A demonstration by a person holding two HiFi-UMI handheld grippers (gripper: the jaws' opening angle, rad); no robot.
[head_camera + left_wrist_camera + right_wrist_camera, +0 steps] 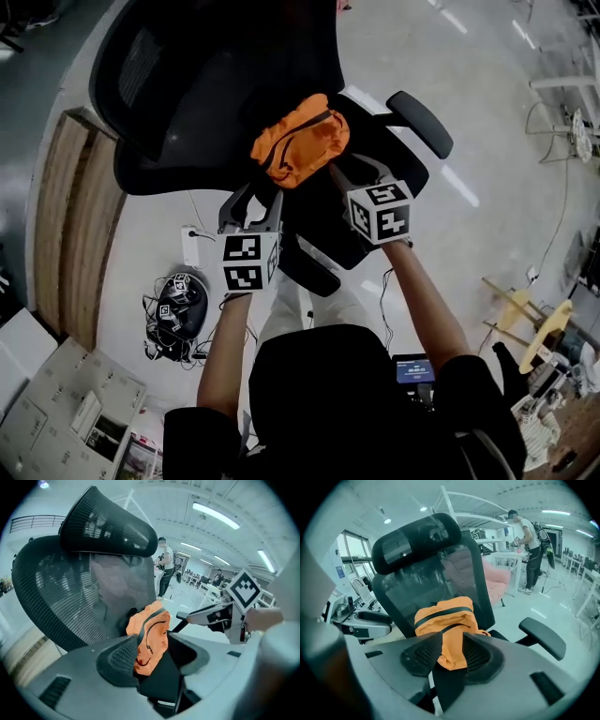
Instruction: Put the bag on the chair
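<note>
An orange bag (pixel 300 141) with black straps hangs over the seat of a black mesh office chair (pixel 187 84). My left gripper (pixel 255 192) grips the bag's near left edge, and my right gripper (pixel 352 171) grips its near right edge. In the left gripper view the bag (pixel 151 639) fills the gap of my left gripper (pixel 152 657), in front of the chair's backrest (pixel 70 597). In the right gripper view my right gripper (pixel 449 654) is shut on the bag (pixel 447 623), below the headrest (pixel 417 538).
The chair's right armrest (pixel 420 122) juts out beside my right gripper. On the floor lie a white power strip (pixel 192 246) and a tangle of cables (pixel 176 309). A wooden panel (pixel 80 225) and boxes (pixel 56 403) are at the left. A person (pixel 529 550) stands far behind.
</note>
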